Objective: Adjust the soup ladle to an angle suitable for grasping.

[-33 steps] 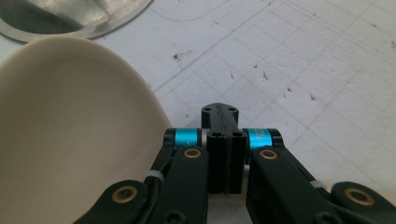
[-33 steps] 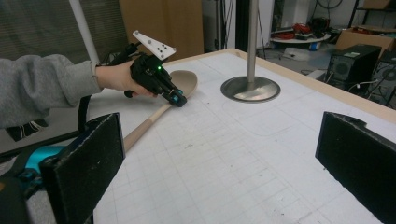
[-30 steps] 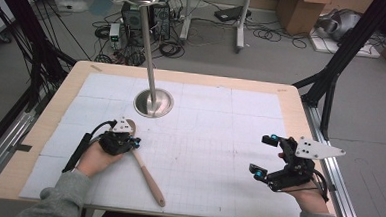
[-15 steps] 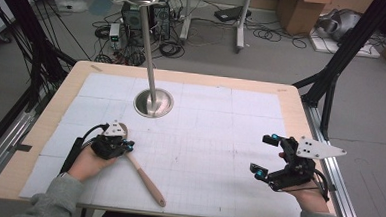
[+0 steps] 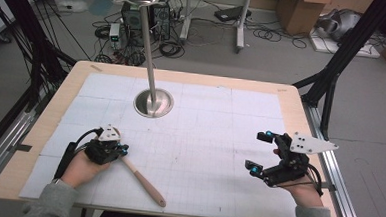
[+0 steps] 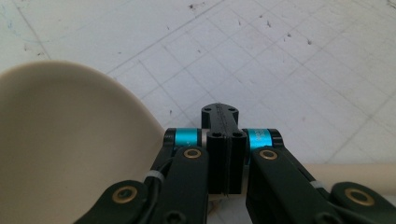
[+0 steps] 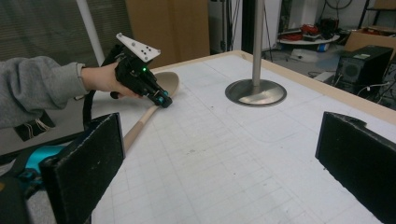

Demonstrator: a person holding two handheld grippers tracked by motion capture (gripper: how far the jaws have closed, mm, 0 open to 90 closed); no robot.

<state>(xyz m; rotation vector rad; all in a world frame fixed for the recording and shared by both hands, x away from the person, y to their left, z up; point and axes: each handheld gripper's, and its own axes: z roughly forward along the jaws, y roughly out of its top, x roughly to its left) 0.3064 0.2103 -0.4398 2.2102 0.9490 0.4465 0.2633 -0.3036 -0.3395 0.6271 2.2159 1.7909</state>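
Spoon (image 5: 142, 181) flat on tabletop (image 5: 204, 139), bowl under left gripper (image 5: 121, 151), handle running toward near edge. Left jaws pressed together just above neck of spoon; whether they touch it, cannot tell. Right gripper (image 5: 261, 152) well apart, jaws spread wide, holding nothing. Metal stand (image 5: 153, 102) beyond

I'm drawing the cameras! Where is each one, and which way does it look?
High view: above the table, looking forward and down; forearms, left gripper, right gripper.
Left gripper view: on that gripper, looking down at the wooden spoon; shut jaws.
Right gripper view: on that gripper, looking across the table; open jaws.
High and right gripper views share the metal stand.
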